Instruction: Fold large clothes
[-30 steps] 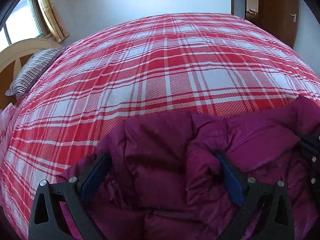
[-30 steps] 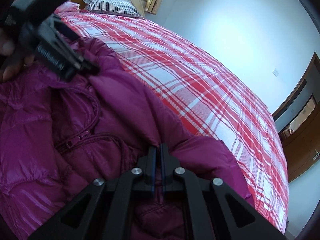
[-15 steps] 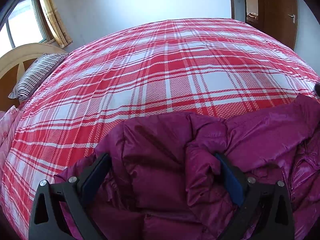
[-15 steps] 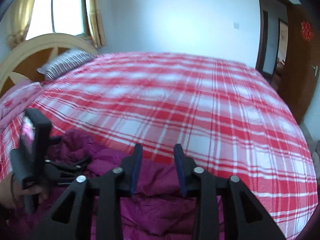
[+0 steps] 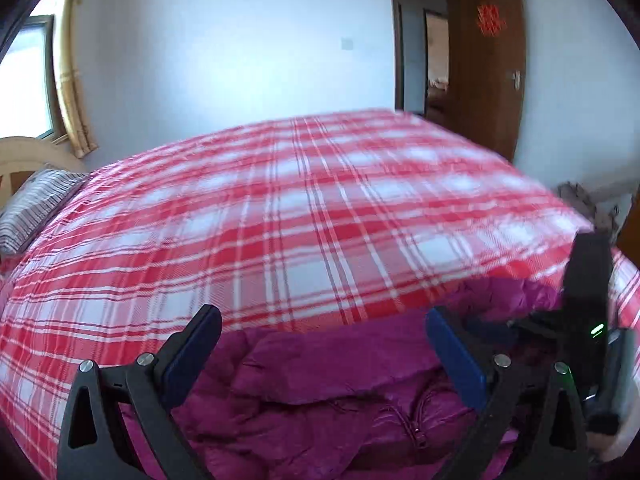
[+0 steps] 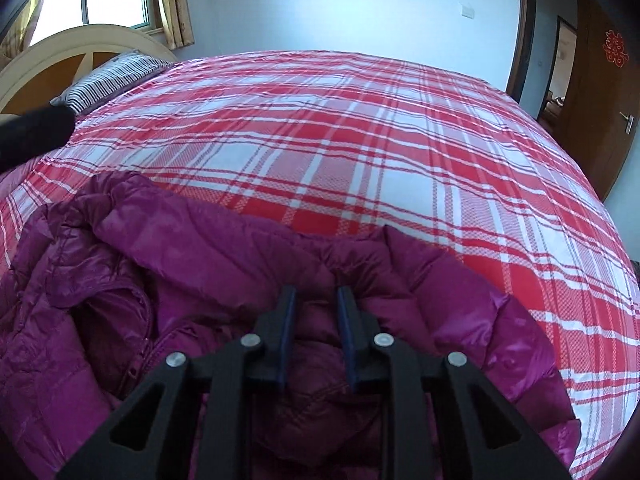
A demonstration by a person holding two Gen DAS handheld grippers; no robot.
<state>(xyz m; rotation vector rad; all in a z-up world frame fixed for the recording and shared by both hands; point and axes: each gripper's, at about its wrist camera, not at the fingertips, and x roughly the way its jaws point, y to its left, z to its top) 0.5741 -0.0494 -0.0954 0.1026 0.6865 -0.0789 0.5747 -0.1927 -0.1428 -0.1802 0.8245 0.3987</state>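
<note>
A magenta puffer jacket (image 6: 208, 280) lies bunched on the near edge of a bed with a red and white plaid cover (image 6: 360, 140). It also shows in the left wrist view (image 5: 320, 392). My left gripper (image 5: 320, 332) is wide open and empty, raised above the jacket. My right gripper (image 6: 316, 312) is partly open, its fingers (image 6: 286, 320) just over a puffy fold near the jacket's far edge, holding nothing. The right gripper's body (image 5: 588, 320) shows at the right of the left wrist view.
A striped pillow (image 6: 108, 80) and a curved wooden headboard (image 6: 60, 56) are at the far left. A window with yellow curtains (image 6: 172, 4) is behind them. A brown door (image 5: 492, 64) stands open at the far right. The bed cover (image 5: 280, 220) stretches beyond the jacket.
My left gripper has lifted off the jacket and tilted up, staying open. My right gripper let go of the fold it pinched a second ago and now hovers partly open over the jacket.
</note>
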